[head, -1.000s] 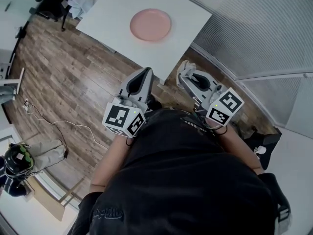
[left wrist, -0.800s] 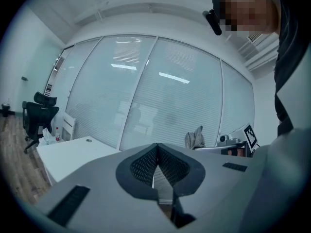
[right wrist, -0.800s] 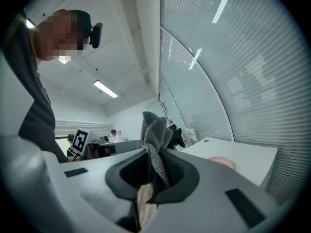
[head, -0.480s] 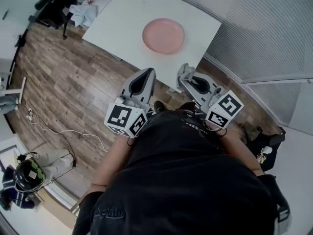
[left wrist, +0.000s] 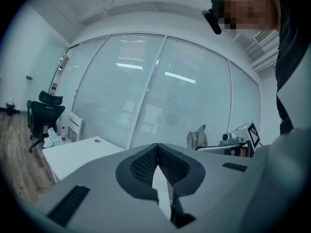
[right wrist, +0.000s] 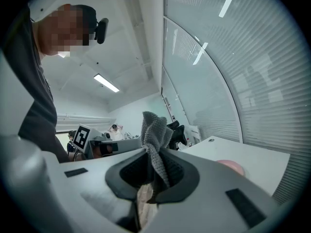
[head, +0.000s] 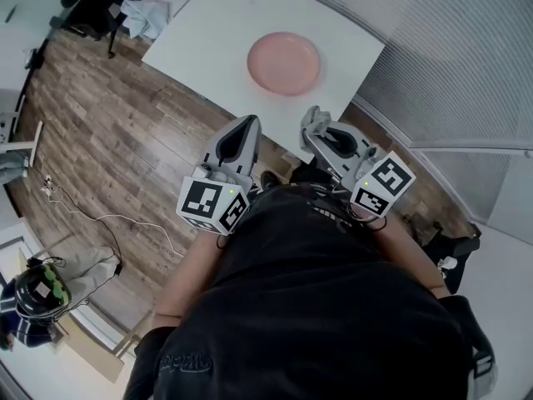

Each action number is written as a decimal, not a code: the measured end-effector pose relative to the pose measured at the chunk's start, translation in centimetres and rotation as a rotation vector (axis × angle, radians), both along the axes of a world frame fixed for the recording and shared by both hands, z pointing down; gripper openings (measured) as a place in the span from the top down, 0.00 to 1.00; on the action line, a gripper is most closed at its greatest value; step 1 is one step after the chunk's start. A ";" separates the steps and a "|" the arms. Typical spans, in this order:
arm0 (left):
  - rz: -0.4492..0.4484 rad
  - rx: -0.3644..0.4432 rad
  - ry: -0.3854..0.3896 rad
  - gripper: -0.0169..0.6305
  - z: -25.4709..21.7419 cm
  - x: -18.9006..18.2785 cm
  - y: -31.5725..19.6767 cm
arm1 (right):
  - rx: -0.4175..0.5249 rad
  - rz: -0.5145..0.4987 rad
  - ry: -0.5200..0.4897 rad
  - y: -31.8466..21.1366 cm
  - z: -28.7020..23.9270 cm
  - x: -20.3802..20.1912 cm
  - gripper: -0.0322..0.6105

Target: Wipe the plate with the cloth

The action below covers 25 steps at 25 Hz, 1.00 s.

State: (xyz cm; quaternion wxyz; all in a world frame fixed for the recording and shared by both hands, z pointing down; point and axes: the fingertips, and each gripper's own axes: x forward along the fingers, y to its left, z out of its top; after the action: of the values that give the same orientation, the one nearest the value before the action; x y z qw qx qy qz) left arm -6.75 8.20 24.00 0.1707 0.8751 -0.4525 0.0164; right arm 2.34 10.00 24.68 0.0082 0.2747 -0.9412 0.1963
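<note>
Head view | left hand-held gripper [head: 247, 123] closed | right hand-held gripper [head: 313, 120] clamps cloth [right wrist: 156, 127]

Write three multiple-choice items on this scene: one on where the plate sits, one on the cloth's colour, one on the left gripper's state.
1. Where is the plate?
A. On the wooden floor.
B. On the white table.
C. On a chair.

2. What colour is the cloth in the right gripper?
A. Red.
B. Yellow.
C. Grey.

3. How do the left gripper's jaws stand?
A. Together, with nothing between them.
B. Wide apart.
C. Clamped on the cloth.

Answers:
1 B: the head view shows the plate lying on the tabletop.
2 C: the right gripper view shows grey knit fabric pinched between its jaws.
3 A: the left gripper view shows the pads meeting with nothing in them.
</note>
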 end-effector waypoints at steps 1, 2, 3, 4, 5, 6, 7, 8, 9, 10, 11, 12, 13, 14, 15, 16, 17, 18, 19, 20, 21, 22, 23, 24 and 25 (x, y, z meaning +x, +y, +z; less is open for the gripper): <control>-0.011 -0.004 0.001 0.95 0.1 -0.1 -0.5 | -0.001 -0.008 -0.002 -0.7 0.0 0.1 0.89; -0.020 -0.013 0.004 0.95 0.2 0.0 -1.1 | -0.004 -0.016 -0.007 -1.5 -0.1 0.2 0.89; -0.028 -0.024 0.009 0.95 0.3 0.1 -1.8 | -0.004 -0.024 -0.012 -2.2 -0.2 0.4 0.89; -0.034 -0.033 0.012 0.95 0.5 0.4 -2.4 | -0.002 -0.034 -0.015 -2.9 -0.3 0.6 0.89; -0.039 -0.039 0.014 0.95 0.6 0.6 -2.7 | 0.001 -0.043 -0.015 -3.3 -0.4 0.8 0.89; -0.042 -0.041 0.013 0.95 0.6 0.8 -2.9 | 0.003 -0.050 -0.015 -3.6 -0.4 1.0 0.89; -0.047 -0.040 0.014 0.95 0.6 1.0 -2.9 | 0.002 -0.054 -0.014 -3.8 -0.4 1.2 0.89; -0.052 -0.037 0.017 0.95 0.5 1.0 -2.9 | 0.001 -0.057 -0.014 -3.9 -0.4 1.3 0.89; -0.058 -0.032 0.021 0.95 0.4 1.1 -2.8 | 0.000 -0.059 -0.013 -3.9 -0.4 1.4 0.89; -0.063 -0.028 0.024 0.95 0.3 1.0 -2.7 | 0.002 -0.061 -0.012 -3.9 -0.5 1.5 0.89; -0.067 -0.025 0.025 0.95 0.2 0.9 -2.5 | 0.006 -0.063 -0.012 -3.9 -0.6 1.5 0.89; -0.072 -0.024 0.025 0.95 0.3 0.7 -2.3 | 0.011 -0.066 -0.012 -3.8 -0.7 1.3 0.89; -0.077 -0.023 0.023 0.95 0.4 0.7 -2.3 | 0.015 -0.070 -0.013 -3.9 -0.8 1.3 0.89; -0.084 -0.024 0.020 0.95 0.5 1.0 -2.7 | 0.017 -0.075 -0.014 -4.4 -0.7 1.7 0.89; -0.092 -0.026 0.017 0.95 0.5 1.8 -3.7 | 0.016 -0.080 -0.015 -5.5 -0.7 2.6 0.89; -0.103 -0.028 0.013 0.95 0.5 2.9 -5.1 | 0.014 -0.086 -0.017 -7.0 -0.8 3.8 0.89; -0.113 -0.032 0.009 0.95 0.4 4.1 -6.4 | 0.010 -0.093 -0.019 -8.4 -0.9 5.2 0.89; -0.123 -0.034 0.005 0.95 0.3 5.1 -7.3 | 0.008 -0.099 -0.020 -9.5 -1.0 6.3 0.89; -0.133 -0.036 0.002 0.95 0.3 5.8 -8.0 | 0.006 -0.106 -0.020 -10.3 -1.0 7.1 0.89; -0.143 -0.037 -0.001 0.95 0.4 6.4 -8.4 | 0.006 -0.112 -0.019 -10.8 -0.9 7.8 0.89; -0.153 -0.039 -0.001 0.95 0.6 6.8 -8.8 | 0.005 -0.118 -0.018 -11.3 -0.8 8.3 0.89; -0.164 -0.041 -0.001 0.95 0.8 7.1 -9.1 | 0.004 -0.125 -0.016 -11.8 -0.6 8.6 0.89; -0.174 -0.045 -0.002 0.95 1.0 7.3 -9.4 | 0.001 -0.133 -0.013 -12.2 -0.4 8.9 0.89; -0.183 -0.049 -0.003 0.95 1.1 7.4 -9.7 | -0.005 -0.141 -0.011 -12.6 -0.3 9.1 0.89; -0.193 -0.055 -0.004 0.95 1.0 7.4 -10.1 | -0.014 -0.148 -0.009 -13.0 -0.2 9.3 0.89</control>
State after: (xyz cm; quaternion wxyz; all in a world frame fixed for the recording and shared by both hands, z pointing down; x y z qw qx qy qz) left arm 0.65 -1.85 25.05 0.1945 0.8225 -0.5344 0.0139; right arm 11.64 -3.04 24.48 0.0203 0.2033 -0.9576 0.2031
